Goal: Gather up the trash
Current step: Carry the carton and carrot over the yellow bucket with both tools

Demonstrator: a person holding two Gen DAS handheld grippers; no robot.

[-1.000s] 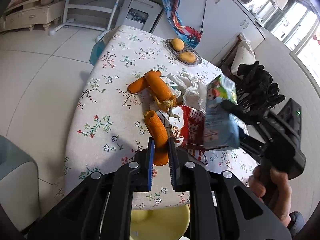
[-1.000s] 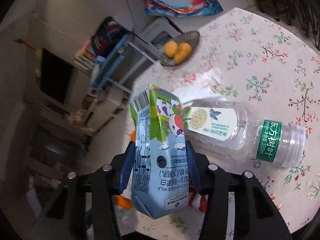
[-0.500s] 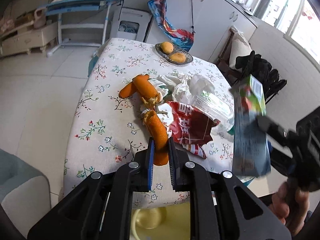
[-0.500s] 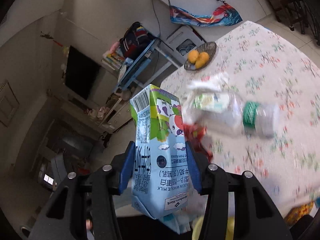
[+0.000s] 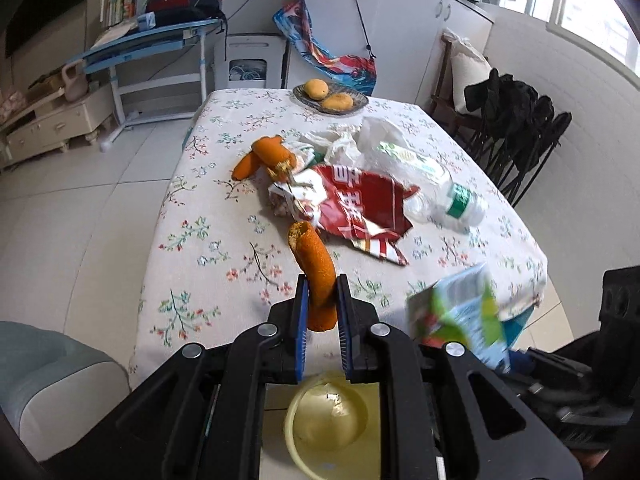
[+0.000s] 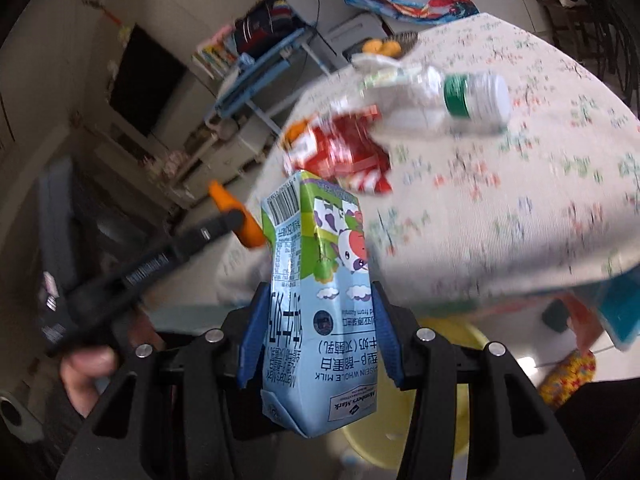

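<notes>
Left hand-held gripper (image 5: 320, 300) pinches rough orange peel (image 5: 314, 268); right hand-held gripper (image 6: 316, 344) pinches creased milk carton (image 6: 320, 300).

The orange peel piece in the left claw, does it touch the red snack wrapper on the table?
Apart. In the left wrist view the orange peel piece is clamped in the left claw, and bare tablecloth shows between its tip and the red snack wrapper.

This is a lived-in home, a dining and living room in one. A counter (image 5: 208, 216) under a floral cloth carries a dish with 2 round fruits (image 5: 330, 98). Around it stand a blue child's study desk (image 5: 152, 40) stacked with books and a backpack, white cabinets (image 5: 384, 28), a cream drawer unit (image 5: 52, 128), a tiled floor (image 5: 80, 208) and a bright window (image 5: 592, 4).
</notes>
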